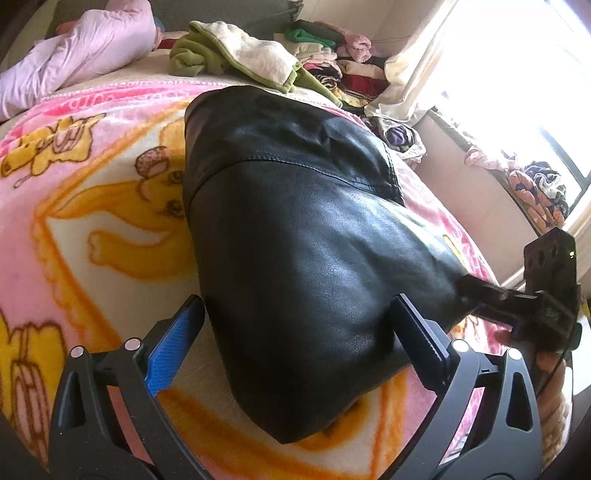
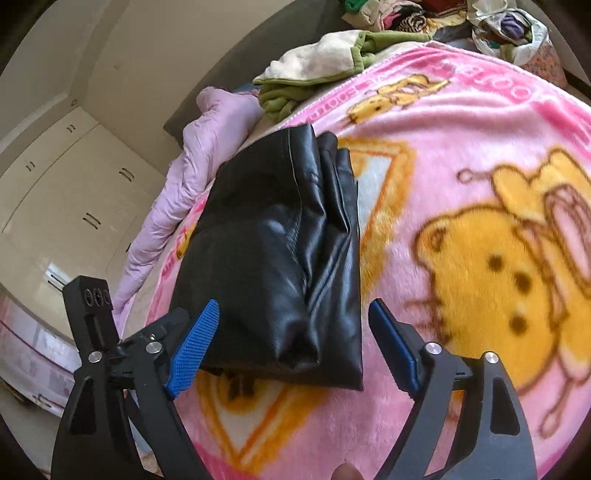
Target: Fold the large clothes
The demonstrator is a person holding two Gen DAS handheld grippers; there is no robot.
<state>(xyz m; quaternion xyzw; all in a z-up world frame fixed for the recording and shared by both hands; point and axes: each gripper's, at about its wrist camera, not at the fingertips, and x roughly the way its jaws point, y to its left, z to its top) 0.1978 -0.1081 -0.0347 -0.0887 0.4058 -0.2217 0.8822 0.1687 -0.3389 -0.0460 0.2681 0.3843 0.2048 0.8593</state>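
Folded black leather jacket (image 2: 273, 258) lies mid-bed on the pink cartoon blanket (image 2: 461, 155). Left tongs (image 1: 295, 332) and right tongs (image 2: 291, 343) both gape wide, holding nothing. Risk: stiff, slick leather springs open or slides if nudged.

You can't see the blanket (image 1: 110, 206) under the black leather jacket (image 1: 303, 240). In the left wrist view the right gripper (image 1: 517, 299) is blurred, fingertips lost against the jacket. The clothes pile (image 2: 406, 14) is cut off by the right wrist view's top edge.

Bright daylight, blown-out window (image 1: 517, 74) glare, fisheye-warped edges.
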